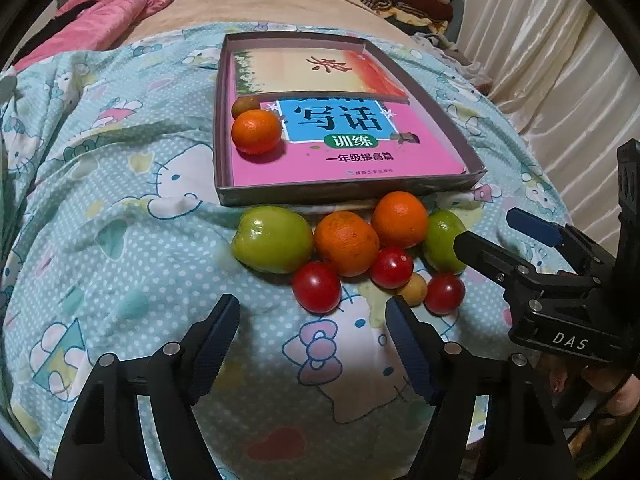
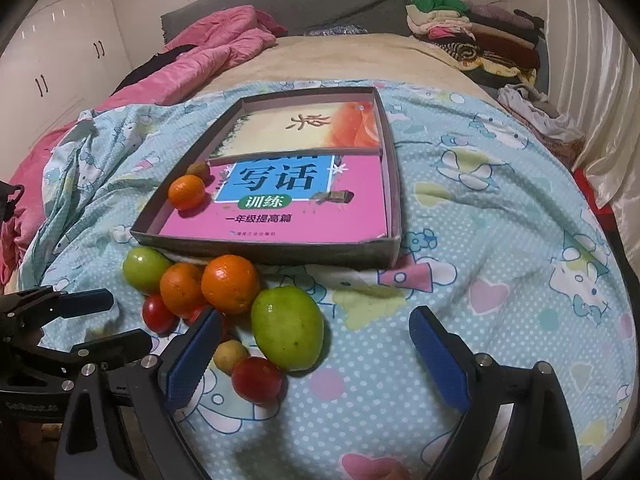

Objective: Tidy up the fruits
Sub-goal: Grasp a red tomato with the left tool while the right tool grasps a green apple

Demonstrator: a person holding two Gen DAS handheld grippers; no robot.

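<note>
Only the right wrist view shows the wardrobe [image 2: 60, 52]; both show the fruit pile [image 1: 352, 248] on the bed before the tray [image 1: 344, 194], left claw [image 1: 312, 320] and right claw [image 2: 316, 340] spread, empty

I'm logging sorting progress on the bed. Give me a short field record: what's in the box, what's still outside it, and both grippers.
container: shallow box on the bedspread, two books lying inside
fruit in box: one orange, one small brownish fruit behind it
fruit outside: cluster at the box's near wall; two green fruits, two oranges, three red tomatoes, one small tan fruit
left gripper: open, empty
right gripper: open, jaws around a green fruit, not gripping it
</note>
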